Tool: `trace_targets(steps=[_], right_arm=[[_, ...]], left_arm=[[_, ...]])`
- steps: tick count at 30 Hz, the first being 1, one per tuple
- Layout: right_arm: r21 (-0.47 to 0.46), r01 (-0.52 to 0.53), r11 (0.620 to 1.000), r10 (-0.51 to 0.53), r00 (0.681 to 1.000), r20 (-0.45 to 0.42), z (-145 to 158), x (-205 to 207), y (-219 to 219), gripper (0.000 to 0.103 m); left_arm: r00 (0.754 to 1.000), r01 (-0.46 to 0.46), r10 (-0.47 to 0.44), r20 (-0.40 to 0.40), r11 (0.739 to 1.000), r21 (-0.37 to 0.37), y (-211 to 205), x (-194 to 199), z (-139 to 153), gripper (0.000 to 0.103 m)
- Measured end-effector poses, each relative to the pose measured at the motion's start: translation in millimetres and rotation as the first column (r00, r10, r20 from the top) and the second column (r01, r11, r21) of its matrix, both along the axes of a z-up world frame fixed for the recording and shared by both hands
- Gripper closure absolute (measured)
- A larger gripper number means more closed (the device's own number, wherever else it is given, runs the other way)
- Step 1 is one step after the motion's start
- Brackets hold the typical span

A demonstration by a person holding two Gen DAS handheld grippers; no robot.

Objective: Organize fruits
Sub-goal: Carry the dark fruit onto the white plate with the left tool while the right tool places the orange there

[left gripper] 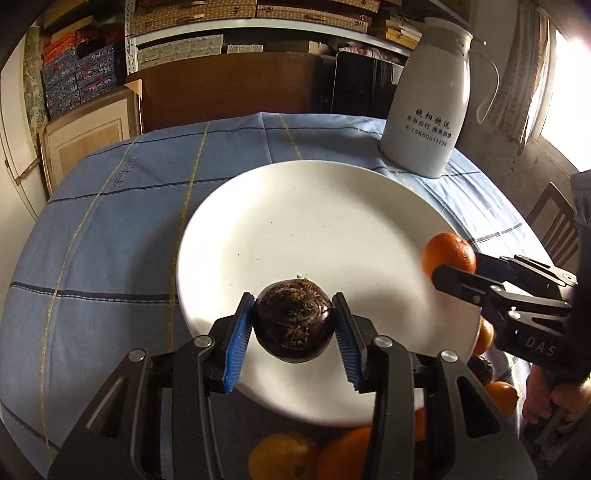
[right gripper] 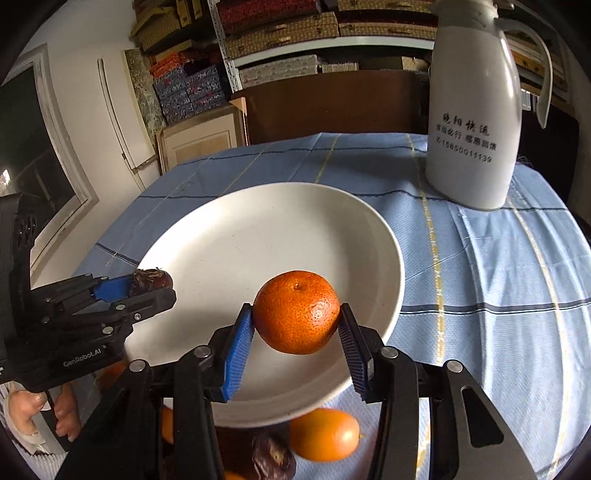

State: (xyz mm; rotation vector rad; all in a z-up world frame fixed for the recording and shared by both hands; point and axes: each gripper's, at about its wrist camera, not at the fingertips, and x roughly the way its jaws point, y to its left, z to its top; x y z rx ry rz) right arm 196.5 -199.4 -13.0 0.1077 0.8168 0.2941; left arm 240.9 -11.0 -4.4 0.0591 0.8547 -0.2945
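Blue checked cloth covers the tabletop [left gripper: 110,240]. Behind stand a brown cabinet [left gripper: 236,88] and shelves of patterned boxes [right gripper: 280,33]; daylight enters a curtained window [left gripper: 565,85].

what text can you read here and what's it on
"GenRobot.AI": left gripper body.
"DAS", cut off: right gripper body.
"15860011139": white jug, bottom line.
Two lines of Chinese characters above that number: too blurred to read reliably.

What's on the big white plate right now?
Nothing rests on the white plate; its surface looks bare. The left tongs hold a dark brown fruit above it, the right tongs an orange. The tongs hide its near edge.
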Motion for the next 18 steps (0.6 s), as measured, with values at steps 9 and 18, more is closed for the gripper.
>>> trace_targets(steps=[9,18], right_arm=[[-0.003,-0.013,1.000,0.013,1.000,0.020,0,-4,1,0.054],[-0.002,-0.009,1.000,0.010,0.996,0.086,17,-21,-1,0.054]], left_arm=[[1.000,0.020,-0.019,-0.017,1.000,0.010,-4,1,-9,0.060],[0.998,-0.014,0.013,0.056,1.000,0.023,-2,-15,8,0.056]])
